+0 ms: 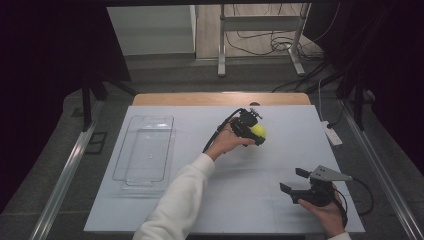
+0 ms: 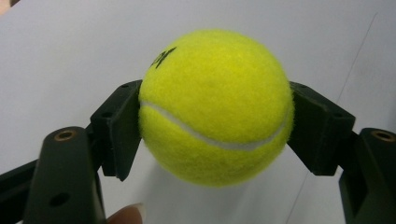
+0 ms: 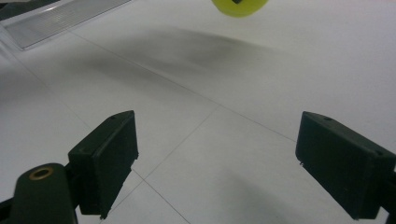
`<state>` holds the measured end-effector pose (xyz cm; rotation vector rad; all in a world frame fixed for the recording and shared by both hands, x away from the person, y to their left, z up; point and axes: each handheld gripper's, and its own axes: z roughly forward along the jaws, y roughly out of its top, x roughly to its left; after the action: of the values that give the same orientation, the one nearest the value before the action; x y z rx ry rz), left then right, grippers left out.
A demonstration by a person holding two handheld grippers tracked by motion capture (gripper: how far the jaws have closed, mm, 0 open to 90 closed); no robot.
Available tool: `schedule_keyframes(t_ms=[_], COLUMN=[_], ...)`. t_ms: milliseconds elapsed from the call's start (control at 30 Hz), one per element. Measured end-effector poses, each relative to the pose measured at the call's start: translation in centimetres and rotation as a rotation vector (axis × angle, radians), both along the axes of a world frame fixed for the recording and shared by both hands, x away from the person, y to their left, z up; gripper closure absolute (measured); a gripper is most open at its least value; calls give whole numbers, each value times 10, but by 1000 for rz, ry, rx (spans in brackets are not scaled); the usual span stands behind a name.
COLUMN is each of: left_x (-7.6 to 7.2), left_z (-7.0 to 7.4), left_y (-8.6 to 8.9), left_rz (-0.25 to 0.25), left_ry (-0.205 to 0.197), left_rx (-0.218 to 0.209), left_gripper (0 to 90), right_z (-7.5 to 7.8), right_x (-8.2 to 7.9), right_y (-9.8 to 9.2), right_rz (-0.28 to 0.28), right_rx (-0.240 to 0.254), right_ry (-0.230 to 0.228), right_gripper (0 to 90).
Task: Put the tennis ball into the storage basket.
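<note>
Surface: a white table top [image 1: 150, 210] under the high view, dark curtains at both sides, a metal stand and loose cables on the floor beyond the far edge.
Clear tray: a transparent plastic tray [image 1: 145, 150] lies at the left of the table, nothing in it, well apart from both grippers.
Left gripper: the left gripper [image 1: 252, 131] is out over the middle of the table, its jaws closed on a tennis ball [image 2: 215, 107], one pad on each side at about the ball's widest line.
Ball position: held clear of the table, to judge by the shadow beneath it in the left gripper view; its lower edge also peeks in at the top of the right gripper view [image 3: 239, 6].
Right gripper: the right gripper [image 1: 294, 181] is low at the near right, jaws wide apart and holding nothing.
Risk: fuzzy felt on a round body held at two small pads; a loosened squeeze or a quick swing could let it roll out and off the table.
Axis: a sphere has no long axis; the white seam curves across its front, the black print faces up and left.
</note>
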<state>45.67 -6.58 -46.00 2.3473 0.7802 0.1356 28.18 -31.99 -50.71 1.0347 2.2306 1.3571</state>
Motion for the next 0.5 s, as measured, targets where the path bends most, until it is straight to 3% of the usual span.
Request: schedule_keyframes(t_ms=[500], left_x=[-21], left_z=[7], left_y=[26], left_rz=[6], left_ry=[-36], left_rx=[-35], left_gripper=[267], right_z=[-1], right_x=[0], right_y=[0], right_rz=[-7], right_rx=[-5], right_ry=[0], right_gripper=[130])
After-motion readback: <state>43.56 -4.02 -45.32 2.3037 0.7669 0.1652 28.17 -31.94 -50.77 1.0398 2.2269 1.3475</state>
